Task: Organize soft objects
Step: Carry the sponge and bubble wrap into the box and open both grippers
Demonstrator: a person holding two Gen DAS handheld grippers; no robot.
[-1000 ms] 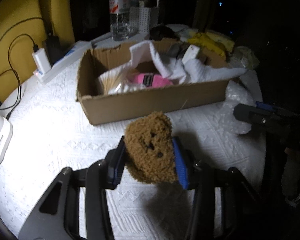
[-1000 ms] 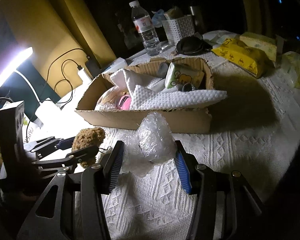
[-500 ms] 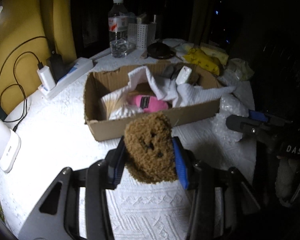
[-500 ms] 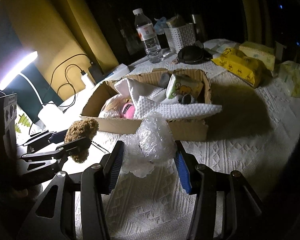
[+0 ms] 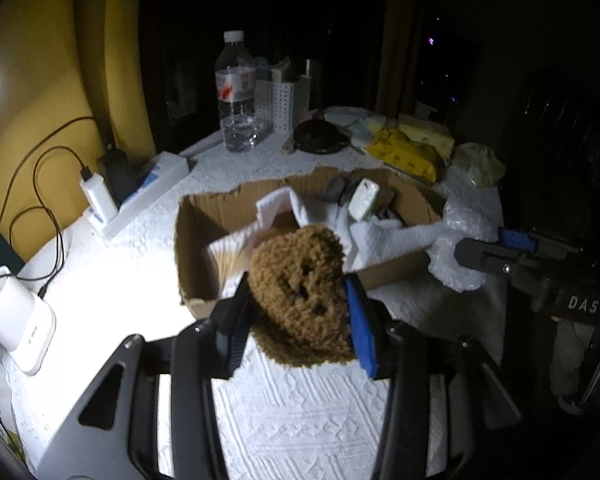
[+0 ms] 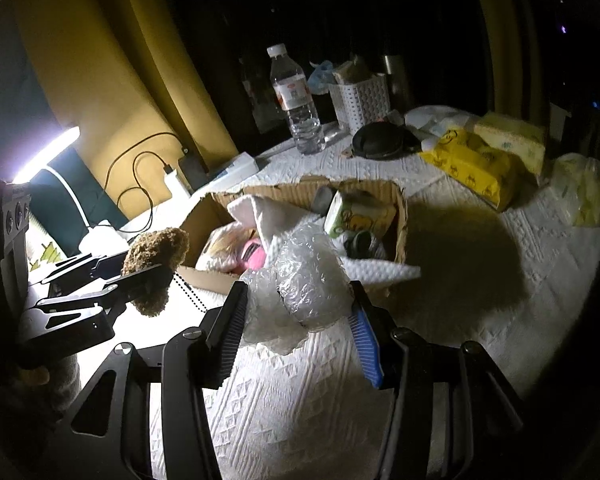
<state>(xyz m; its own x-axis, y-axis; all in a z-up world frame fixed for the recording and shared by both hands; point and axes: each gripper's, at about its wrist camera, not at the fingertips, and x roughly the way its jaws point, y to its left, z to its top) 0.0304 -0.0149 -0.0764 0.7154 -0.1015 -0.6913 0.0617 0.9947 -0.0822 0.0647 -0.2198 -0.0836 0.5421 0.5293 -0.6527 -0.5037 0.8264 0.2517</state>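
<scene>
Both hands are loaded and neither item is in the cardboard box yet, so the job looks partway through. The box already holds a white waffle-textured cloth draped over its near wall, something pink, a small printed pack and a bundle of pale thin sheets at its 9 o'clock end. What I judge is left: carrying these two pieces over the near wall and releasing them, then perhaps the yellow packs lying at 2 o'clock of the box, if they count as soft.

The left gripper pinches a brown sponge between its fingers, clear of the desk, just short of the box's near wall. The sponge is coarse, curly-fibred and roughly oval, with a few dark pits; it bulges above and below the pads, so it gives easily.

The right gripper clamps a wad of bubble wrap: clear, glossy, crumpled plastic, with a white layer hanging below it that may be foam or cloth; the glare makes that hard to tell. It hangs before the box's 6 o'clock side.

The desk wears a white embossed cover with a zigzag pattern.
</scene>
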